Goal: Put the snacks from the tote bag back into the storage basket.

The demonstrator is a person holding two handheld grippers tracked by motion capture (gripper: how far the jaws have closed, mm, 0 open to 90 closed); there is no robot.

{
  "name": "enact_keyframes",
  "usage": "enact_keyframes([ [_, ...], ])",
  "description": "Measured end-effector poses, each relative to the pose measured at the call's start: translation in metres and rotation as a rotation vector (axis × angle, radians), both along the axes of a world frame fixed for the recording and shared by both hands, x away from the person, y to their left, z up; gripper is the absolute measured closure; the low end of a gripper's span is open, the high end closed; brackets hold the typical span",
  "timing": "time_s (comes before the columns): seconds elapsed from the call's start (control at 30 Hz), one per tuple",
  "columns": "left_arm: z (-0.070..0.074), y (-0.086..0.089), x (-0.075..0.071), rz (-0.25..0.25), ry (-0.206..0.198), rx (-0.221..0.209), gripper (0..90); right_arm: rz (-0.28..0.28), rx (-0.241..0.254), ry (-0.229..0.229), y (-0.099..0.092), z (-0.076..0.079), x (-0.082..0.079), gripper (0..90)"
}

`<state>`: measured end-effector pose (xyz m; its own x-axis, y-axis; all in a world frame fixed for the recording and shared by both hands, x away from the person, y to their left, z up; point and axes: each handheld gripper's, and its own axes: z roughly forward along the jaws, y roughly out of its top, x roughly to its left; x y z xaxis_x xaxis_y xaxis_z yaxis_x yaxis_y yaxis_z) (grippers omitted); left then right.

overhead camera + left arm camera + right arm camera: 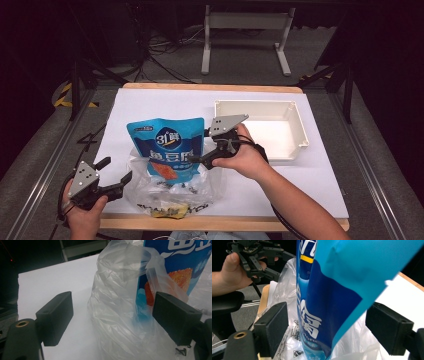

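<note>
The blue pouch (pixel 167 150) stands half inside the clear bag (pixel 175 187), left of the white bin (pixel 295 132). Both grippers are released: the left gripper (pixel 114 177) gapes beside the bag, the right gripper (pixel 200 150) straddles the pouch without pinching. Which way the pouch is headed, I cannot tell.

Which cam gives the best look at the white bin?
High view: the white bin sits whole on the table's right side, open top and walls visible. The two gripper views face the blue pouch and plastic bag instead.
</note>
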<state>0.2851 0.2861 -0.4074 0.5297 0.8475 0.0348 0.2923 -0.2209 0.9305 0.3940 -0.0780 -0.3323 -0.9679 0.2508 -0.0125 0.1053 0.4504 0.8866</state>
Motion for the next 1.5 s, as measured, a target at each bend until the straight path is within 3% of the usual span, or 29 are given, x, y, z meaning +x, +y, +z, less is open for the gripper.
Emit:
enact_keyframes([
  [0.03,0.0,0.0,0.0,0.0,0.0,0.001,17.9,0.009,-0.006,-0.02,0.002,-0.001,0.0,22.7],
  [0.33,0.0,0.0,0.0,-0.002,0.001,-0.001,17.9,0.036,0.0,-0.038,0.01,-0.001,-0.001,27.5],
  [0.6,-0.001,-0.001,0.001,-0.005,0.002,-0.001,17.9,0.068,-0.016,0.019,0.022,-0.015,0.001,30.3],
  [0.8,-0.001,-0.001,0.001,-0.003,0.003,-0.003,17.9,0.083,-0.031,0.032,0.027,-0.026,0.003,32.7],
  [0.97,-0.001,-0.002,0.001,-0.004,0.008,-0.002,17.8,0.087,-0.044,-0.009,0.03,-0.029,0.002,36.2],
  [1.33,-0.002,-0.003,0.002,-0.004,0.011,0.0,17.8,0.087,-0.052,-0.048,0.035,-0.036,0.003,38.4],
  [1.5,-0.001,-0.002,0.002,-0.003,0.01,0.0,17.8,0.081,-0.075,-0.071,0.035,-0.036,0.003,48.3],
])
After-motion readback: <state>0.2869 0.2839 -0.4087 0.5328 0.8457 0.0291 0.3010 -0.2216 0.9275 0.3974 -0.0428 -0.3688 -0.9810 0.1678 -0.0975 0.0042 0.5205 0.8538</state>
